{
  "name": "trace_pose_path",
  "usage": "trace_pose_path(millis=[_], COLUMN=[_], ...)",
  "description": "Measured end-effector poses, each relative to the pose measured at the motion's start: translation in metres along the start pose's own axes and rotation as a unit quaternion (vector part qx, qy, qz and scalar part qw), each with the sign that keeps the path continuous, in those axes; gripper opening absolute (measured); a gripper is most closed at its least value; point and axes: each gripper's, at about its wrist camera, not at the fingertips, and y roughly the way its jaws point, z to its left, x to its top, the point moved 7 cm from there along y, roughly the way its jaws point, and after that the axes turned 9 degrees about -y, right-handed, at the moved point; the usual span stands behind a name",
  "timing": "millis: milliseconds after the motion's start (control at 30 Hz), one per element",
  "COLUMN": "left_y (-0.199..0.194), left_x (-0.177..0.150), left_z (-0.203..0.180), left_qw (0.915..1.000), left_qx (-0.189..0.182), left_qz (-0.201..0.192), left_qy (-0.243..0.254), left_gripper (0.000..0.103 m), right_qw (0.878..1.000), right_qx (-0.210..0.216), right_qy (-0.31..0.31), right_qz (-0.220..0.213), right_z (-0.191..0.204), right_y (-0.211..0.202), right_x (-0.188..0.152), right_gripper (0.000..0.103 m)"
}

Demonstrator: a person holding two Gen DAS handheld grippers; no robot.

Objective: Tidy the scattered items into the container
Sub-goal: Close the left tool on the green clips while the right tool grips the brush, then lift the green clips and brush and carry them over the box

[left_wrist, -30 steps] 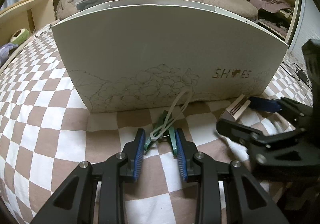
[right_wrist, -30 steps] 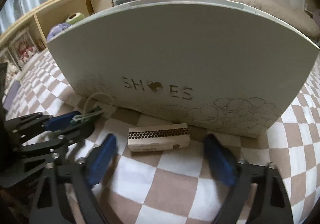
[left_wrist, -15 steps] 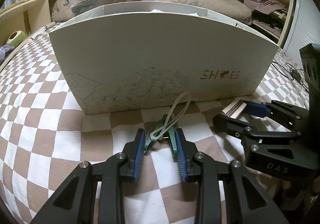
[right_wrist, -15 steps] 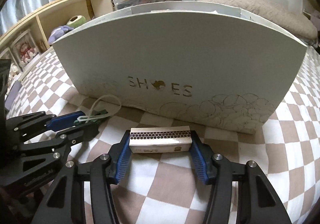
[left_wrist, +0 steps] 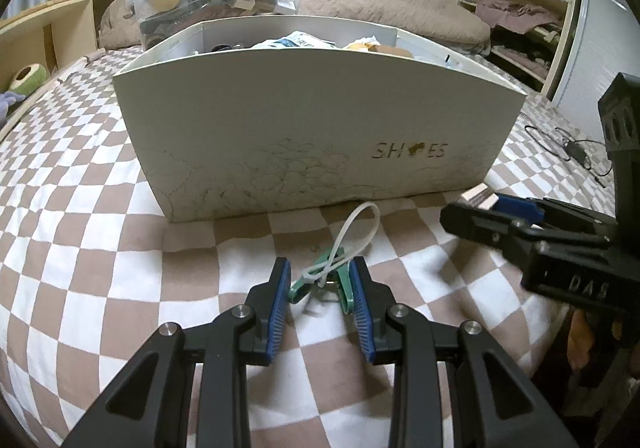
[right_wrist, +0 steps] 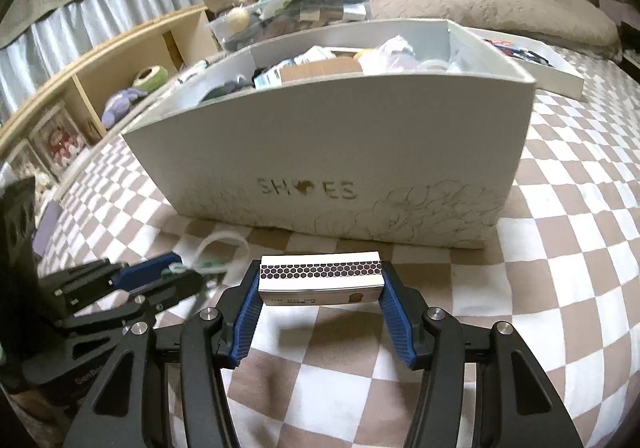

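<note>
Above the bedspread (right_wrist: 560, 288), both jaws now hold matchbox (right_wrist: 319, 278) and clip (left_wrist: 320, 280) raised.

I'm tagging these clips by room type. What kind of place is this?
Most likely a bedroom: the shoe box sits on a checkered bedspread, with a pillow behind it and stuffed toys on a wooden shelf.

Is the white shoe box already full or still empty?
Partly full: the white shoe box shows packets and paper near its rim. How deep they lie, cannot tell.
</note>
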Motion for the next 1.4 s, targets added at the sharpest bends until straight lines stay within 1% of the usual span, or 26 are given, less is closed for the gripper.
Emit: trace_pose_path(millis=[133,400,667,967,1167,1333,1400], left_y=[-0.012,-0.015,-0.030,-0.055,-0.068,-0.070,-0.071], left_x=[0.001,-0.003,0.009,0.034,0.059,0.083,0.093], left_z=[-0.001,-0.007,-0.011,-0.020,-0.021,-0.021,-0.022], left_qw=[0.9997,0.9996,0.9986,0.9957,0.9932,0.9911,0.9903], left_qx=[-0.015,-0.025,-0.038,-0.059,-0.064,-0.070,-0.073], left_qz=[-0.011,-0.011,-0.035,-0.071,-0.096,-0.112,-0.117], left_qy=[-0.013,-0.004,-0.005,-0.009,-0.014,-0.017,-0.016], left_gripper=[0.030,0.030,0.030,0.030,0.030,0.030,0.030], right_qw=[1.000,1.000,0.999,0.997,0.995,0.991,0.991], right_qx=[0.011,0.021,0.036,0.046,0.048,0.075,0.071], right_qy=[0.004,0.002,0.009,0.016,0.019,0.045,0.046], right_qz=[-0.007,-0.007,-0.028,-0.055,-0.090,-0.100,-0.104], right_z=[0.002,0.009,0.009,0.007,0.001,-0.009,-0.013], right_y=[-0.007,-0.007,-0.018,-0.039,-0.058,-0.062,-0.065], right_x=[0.003,0.002,0.008,0.017,0.042,0.060,0.066], right_gripper=[0.056,0.056,0.056,0.056,0.056,0.056,0.056])
